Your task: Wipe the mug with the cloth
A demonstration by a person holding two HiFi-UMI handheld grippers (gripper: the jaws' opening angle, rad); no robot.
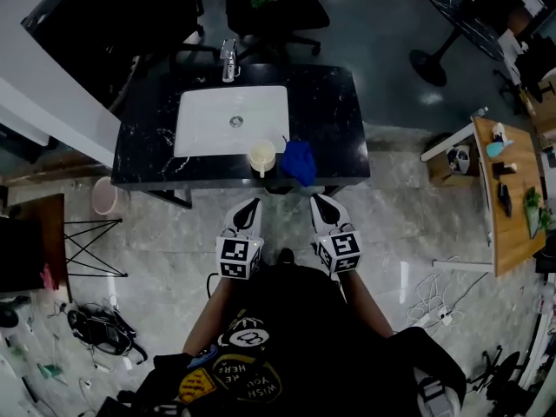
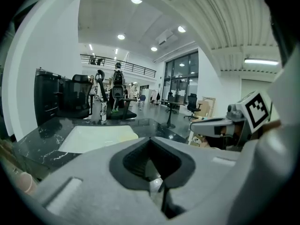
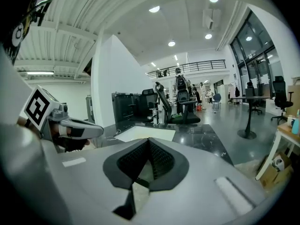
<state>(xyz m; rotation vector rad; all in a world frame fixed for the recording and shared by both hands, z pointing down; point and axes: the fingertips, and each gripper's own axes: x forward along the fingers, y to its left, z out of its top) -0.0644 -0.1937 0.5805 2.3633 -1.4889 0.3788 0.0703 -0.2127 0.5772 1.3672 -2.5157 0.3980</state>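
Note:
A cream mug stands on the front edge of the black counter, just below the white sink. A blue cloth lies crumpled right beside the mug on its right. My left gripper and right gripper hover side by side over the floor, short of the counter, both shut and holding nothing. In the left gripper view the jaws meet with nothing between them, and the right gripper view shows the same. Mug and cloth are hidden in both gripper views.
A faucet rises behind the sink. Office chairs stand beyond the counter. A pink bin sits on the floor at the left. A wooden table with small items stands at the right, with cables near it.

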